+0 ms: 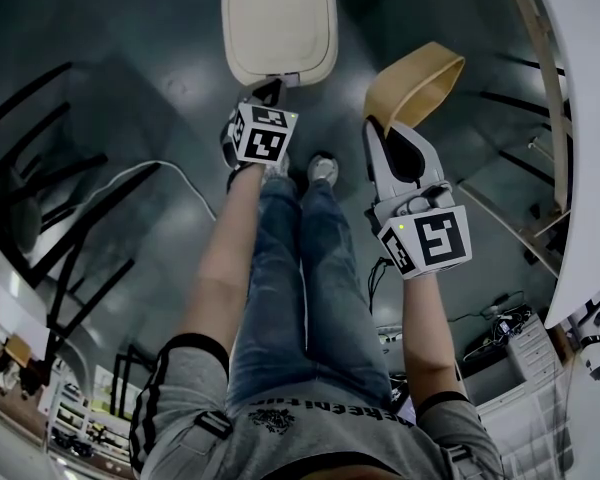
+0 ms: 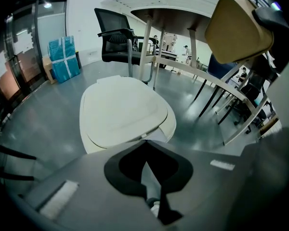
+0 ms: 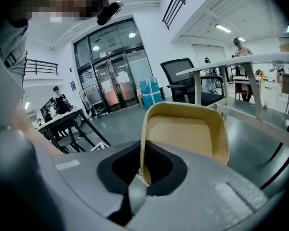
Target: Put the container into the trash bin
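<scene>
Here, container (image 3: pixel 185 134) rim pinched between right gripper (image 3: pixel 143 173) fingers (image 3: pixel 166 170).

The left arm (image 1: pixel 225 258) and right arm (image 1: pixel 427 318) stretch forward. The left gripper (image 1: pixel 270 92) has its jaws pressed together, empty. The right gripper (image 1: pixel 379 131) pinches the container (image 1: pixel 416 80) by its rim.

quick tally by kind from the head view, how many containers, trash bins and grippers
tan shallow tray-shaped container: 1
cream oval-lidded trash bin: 1
grippers: 2, the left gripper and the right gripper
total: 4
</scene>
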`<act>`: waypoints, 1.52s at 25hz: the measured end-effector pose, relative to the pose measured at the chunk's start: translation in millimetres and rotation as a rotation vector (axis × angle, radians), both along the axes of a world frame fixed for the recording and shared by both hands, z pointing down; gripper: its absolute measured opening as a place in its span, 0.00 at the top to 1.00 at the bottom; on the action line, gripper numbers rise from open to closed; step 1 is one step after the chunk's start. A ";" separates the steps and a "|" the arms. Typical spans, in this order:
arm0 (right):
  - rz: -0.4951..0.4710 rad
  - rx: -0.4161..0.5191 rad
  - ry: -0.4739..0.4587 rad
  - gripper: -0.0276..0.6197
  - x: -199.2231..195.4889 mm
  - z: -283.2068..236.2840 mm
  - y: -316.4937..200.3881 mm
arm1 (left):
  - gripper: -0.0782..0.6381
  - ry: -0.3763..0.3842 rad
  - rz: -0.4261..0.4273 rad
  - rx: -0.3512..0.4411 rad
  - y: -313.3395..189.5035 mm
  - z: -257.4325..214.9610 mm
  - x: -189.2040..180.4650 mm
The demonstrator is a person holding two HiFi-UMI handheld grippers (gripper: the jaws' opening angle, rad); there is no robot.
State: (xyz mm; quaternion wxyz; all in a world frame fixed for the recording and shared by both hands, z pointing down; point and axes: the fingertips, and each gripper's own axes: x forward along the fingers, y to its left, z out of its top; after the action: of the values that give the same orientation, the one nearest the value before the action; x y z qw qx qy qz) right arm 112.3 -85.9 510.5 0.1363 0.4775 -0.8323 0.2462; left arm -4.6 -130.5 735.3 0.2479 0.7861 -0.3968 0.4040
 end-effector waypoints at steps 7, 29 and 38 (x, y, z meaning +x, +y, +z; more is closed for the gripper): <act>-0.002 0.002 0.002 0.94 -2.6 -0.1 1.4 | 0.87 0.012 0.009 0.020 -4.4 -5.2 0.5; -0.045 0.022 0.020 0.94 -21.7 -8.6 -3.4 | 0.87 0.132 0.006 0.120 -20.9 -54.7 -20.3; -0.102 0.036 0.016 0.94 -45.6 -15.4 -6.7 | 0.87 0.277 -0.061 0.217 -19.7 -109.2 -32.5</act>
State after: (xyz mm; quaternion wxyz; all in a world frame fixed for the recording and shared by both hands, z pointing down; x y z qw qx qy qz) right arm 66.7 -92.6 495.2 0.1469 0.4389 -0.8587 0.2200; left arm -37.1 -150.3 626.1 0.2260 0.8440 -0.4236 0.2390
